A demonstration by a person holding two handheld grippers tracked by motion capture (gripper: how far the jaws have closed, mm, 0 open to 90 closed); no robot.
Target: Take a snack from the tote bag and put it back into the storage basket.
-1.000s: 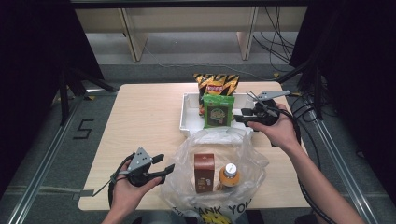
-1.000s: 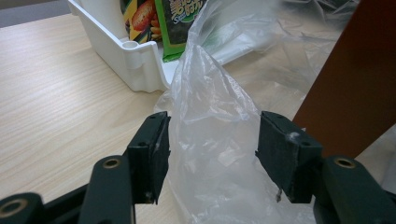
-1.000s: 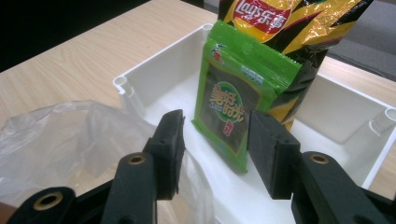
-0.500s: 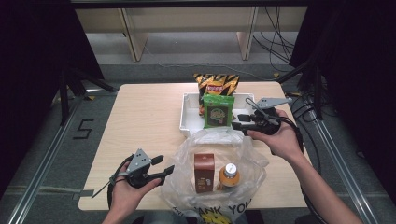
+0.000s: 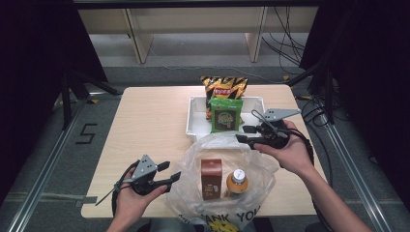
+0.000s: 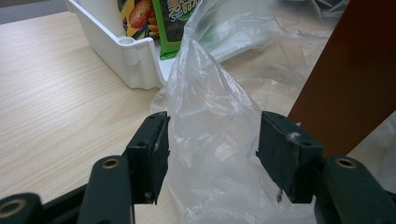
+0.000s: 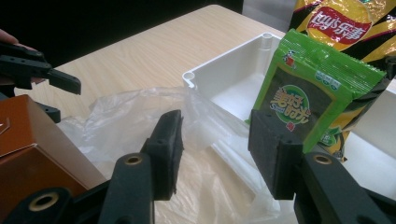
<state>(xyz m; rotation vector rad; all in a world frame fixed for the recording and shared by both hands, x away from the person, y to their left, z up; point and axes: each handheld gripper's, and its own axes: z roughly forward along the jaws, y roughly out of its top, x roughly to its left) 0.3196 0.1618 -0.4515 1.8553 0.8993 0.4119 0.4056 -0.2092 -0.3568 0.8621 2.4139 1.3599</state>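
Note:
A clear plastic bag [image 5: 222, 147] lies at the table's near side with a brown carton [image 5: 211, 178] and an orange-capped bottle [image 5: 235, 181] standing inside it. My left gripper [image 5: 170, 170] is at the bag's left edge. In the left gripper view its jaws [image 6: 212, 149] stand open with a raised fold of the bag [image 6: 210, 107] between the pads. My right gripper [image 5: 242, 133] hovers open over the bag's far rim, beside the white tray [image 5: 196, 121]. A green snack packet [image 5: 226, 116] and a yellow-black chips bag [image 5: 224, 87] stand in that tray.
In the right gripper view the open jaws [image 7: 215, 140] frame the bag's film [image 7: 135, 116] and the tray's corner [image 7: 224, 70], with the green packet [image 7: 308, 98] just right of them. Bare wood lies left of the tray.
My right gripper has drawn back from the green packet toward the near side, over the bag's rim. The left gripper has stayed put.

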